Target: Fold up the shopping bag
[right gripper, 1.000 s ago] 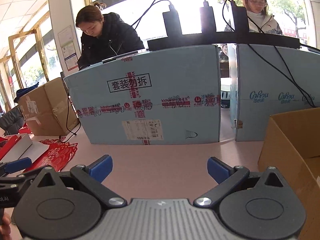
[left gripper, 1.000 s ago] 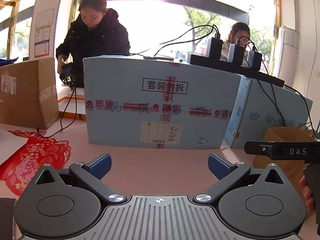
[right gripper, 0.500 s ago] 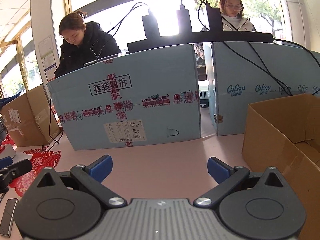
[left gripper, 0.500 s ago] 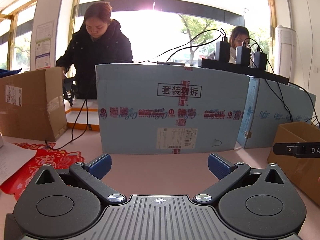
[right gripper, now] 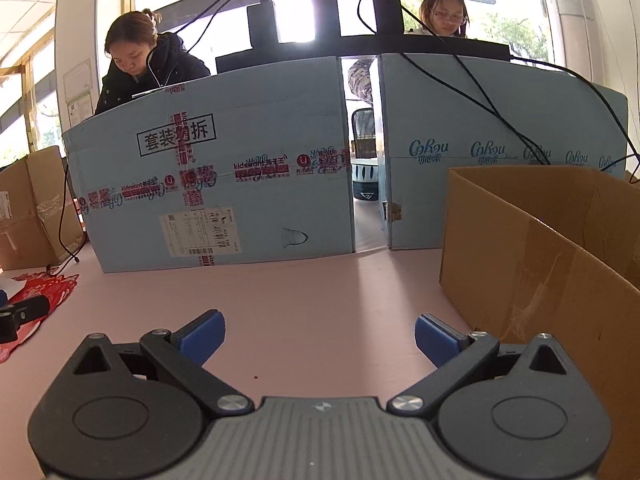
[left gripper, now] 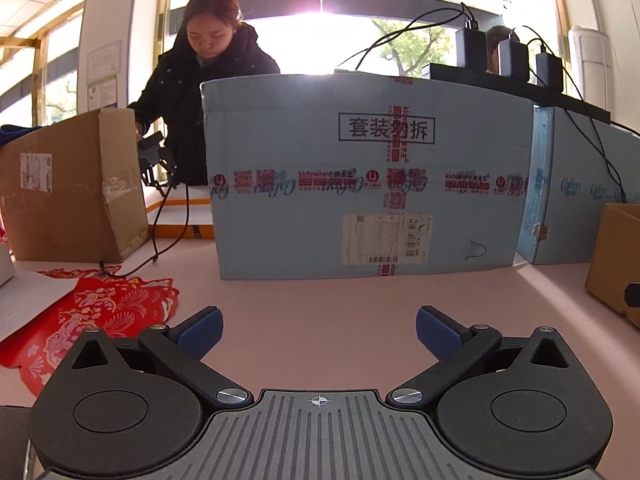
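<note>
No plain shopping bag shows in either view. A flat red sheet with a paper-cut pattern (left gripper: pixel 100 316) lies on the pink table at the left, also visible in the right wrist view as a red sheet (right gripper: pixel 42 292); I cannot tell if it is the bag. My left gripper (left gripper: pixel 318 328) hovers open over bare table, just right of that sheet, with nothing between its blue pads. My right gripper (right gripper: pixel 318 334) is open too, empty, beside an open brown box (right gripper: pixel 540 248).
A large light-blue carton (left gripper: pixel 368 176) and a second one (right gripper: pixel 500 152) wall off the far side. A taped brown box (left gripper: pixel 68 192) stands back left, with a black cable (left gripper: pixel 160 236) trailing onto the table. Two people sit behind the cartons. White paper (left gripper: pixel 28 300) lies far left.
Both grippers stay open and empty. The left view has drawn closer to the blue carton, and the right gripper has slid almost out of it. The brown box looms larger on the right.
</note>
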Available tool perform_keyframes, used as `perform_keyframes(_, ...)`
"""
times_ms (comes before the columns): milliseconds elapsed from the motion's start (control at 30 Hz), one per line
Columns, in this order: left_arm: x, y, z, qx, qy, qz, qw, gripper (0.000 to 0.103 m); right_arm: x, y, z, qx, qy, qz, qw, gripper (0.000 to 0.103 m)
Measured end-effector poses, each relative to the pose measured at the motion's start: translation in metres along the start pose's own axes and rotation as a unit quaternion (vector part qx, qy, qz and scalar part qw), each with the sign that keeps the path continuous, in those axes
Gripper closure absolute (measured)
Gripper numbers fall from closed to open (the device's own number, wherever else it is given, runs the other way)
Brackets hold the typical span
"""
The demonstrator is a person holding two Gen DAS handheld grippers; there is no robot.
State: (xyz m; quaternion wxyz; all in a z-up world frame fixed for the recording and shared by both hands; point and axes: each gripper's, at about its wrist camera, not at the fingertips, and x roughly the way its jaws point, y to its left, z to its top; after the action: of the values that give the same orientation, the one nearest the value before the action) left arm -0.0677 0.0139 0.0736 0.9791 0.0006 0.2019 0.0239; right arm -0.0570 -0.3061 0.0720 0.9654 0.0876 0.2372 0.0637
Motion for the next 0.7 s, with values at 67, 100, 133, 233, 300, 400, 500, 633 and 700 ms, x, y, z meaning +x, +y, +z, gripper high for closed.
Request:
perform_keyframes(67,0.012,0.004,-0.004,-0.009,0.012,0.002,0.9999,0.0,0.008,-0.003,-0.002,-0.005,-0.001,-0.004,1.0,0.0)
perform_keyframes(100,0.017,0.004,-0.006,-0.01,0.014,0.005,0.9998,0.0,0.013,-0.005,-0.003,-0.006,0.0,-0.007,1.0,0.0)
perform_keyframes(133,0.021,0.004,-0.008,-0.009,0.014,0.008,0.9998,0.0,0.019,-0.007,-0.004,-0.005,0.003,-0.01,1.0,0.0)
perform_keyframes(233,0.033,0.002,-0.013,-0.008,0.022,0.013,0.9996,0.0,0.037,-0.011,-0.009,-0.003,0.017,-0.02,1.0,0.0)
perform_keyframes(300,0.042,0.001,-0.017,-0.006,0.032,0.013,0.9994,0.0,0.049,-0.015,-0.014,-0.002,0.027,-0.023,0.999,0.0)
perform_keyframes(400,0.054,0.001,-0.022,0.0,0.052,0.015,0.9985,0.0,0.065,-0.017,-0.019,-0.009,0.037,-0.026,0.999,0.0)
perform_keyframes(500,0.063,0.004,-0.024,0.002,0.069,0.021,0.9974,0.0,0.082,-0.016,-0.025,-0.03,0.049,-0.032,0.998,0.0)
perform_keyframes(633,0.071,0.009,-0.031,0.004,0.088,0.03,0.9956,0.0,0.097,-0.016,-0.032,-0.034,0.063,-0.037,0.997,0.0)
perform_keyframes(700,0.077,0.008,-0.036,0.006,0.103,0.028,0.9942,0.0,0.102,-0.017,-0.034,-0.029,0.077,-0.037,0.996,0.0)
